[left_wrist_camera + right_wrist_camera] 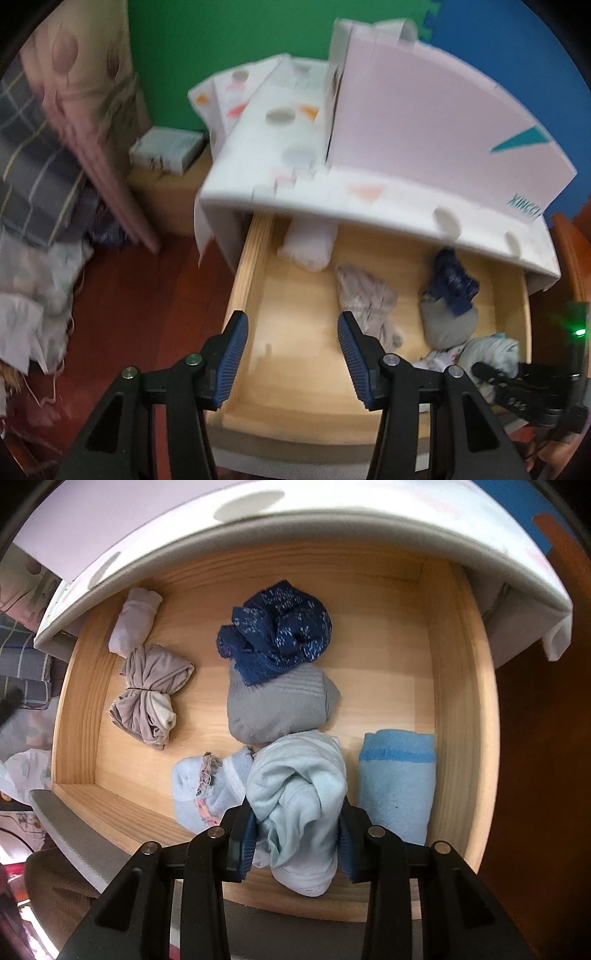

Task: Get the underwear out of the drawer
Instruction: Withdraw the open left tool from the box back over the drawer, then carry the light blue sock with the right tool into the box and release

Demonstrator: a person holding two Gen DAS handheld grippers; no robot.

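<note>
Here, pulled-out pale wooden drawer (461, 686) under white cabinet top (332, 520) holds several bundles. Largest: folded light-blue terry towel (395, 786) by right wall. Centre: grey rolled garment (280, 709), navy speckled bundle (280, 631) touching behind it. Left: taupe tied underwear (147, 698), white roll (135, 618) behind. Front: pale-blue folded underwear (299, 797) clamped in right claw (297, 843); frilled blue piece (207, 790) beside. Left claw (291, 363) apart, empty, over bare drawer floor.
</note>
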